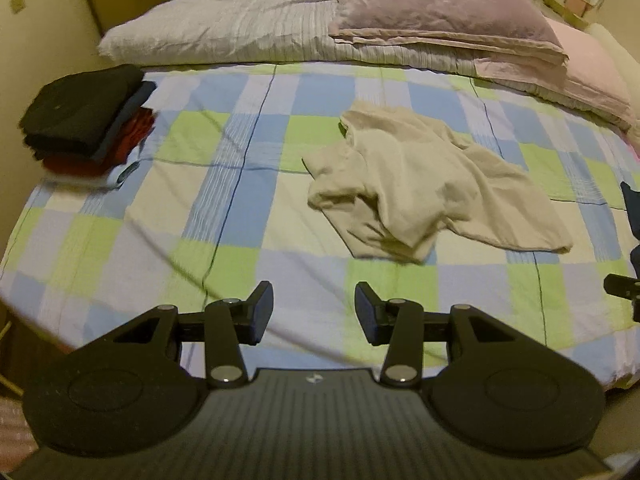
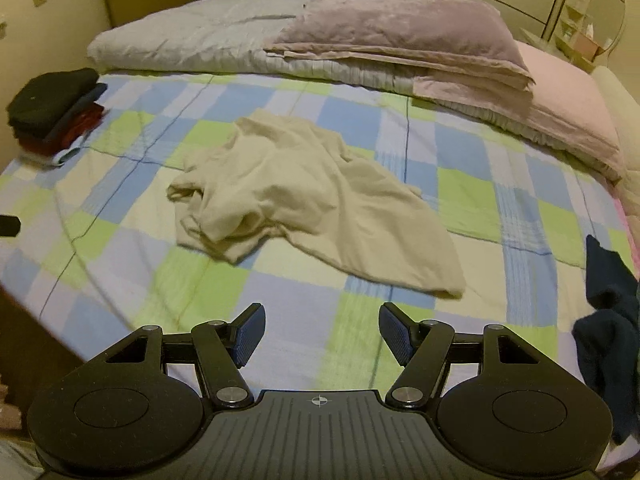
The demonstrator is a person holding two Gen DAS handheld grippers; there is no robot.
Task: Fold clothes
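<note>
A cream shirt point(image 1: 432, 184) lies crumpled in the middle of the bed point(image 1: 256, 216). It is not folded. It rests on a checked sheet of blue, green and pale squares.

The left gripper point(image 1: 314, 312) hangs over the near part of the bed, in front of the shirt and apart from it. Its fingers point(image 1: 262, 308) stand part way apart, and nothing is between them. Only the sheet shows in the gap.

The right gripper point(image 2: 322, 334) is also over the near part of the bed, in front of the shirt's lower edge and not touching it. Its fingers point(image 2: 250, 332) stand wide apart, and nothing is between them.

On the far left side of the bed sits a pile of folded clothes point(image 1: 86, 116), black on top, with blue and red under it. At the back of the bed lie a folded white quilt point(image 1: 224, 28) and a purple blanket point(image 1: 444, 12) on top of it. A pink pillow point(image 2: 568, 96) lies to the right of them. A dark blue piece of clothing point(image 2: 608, 328) lies at the right edge of the bed, near the right gripper.
</note>
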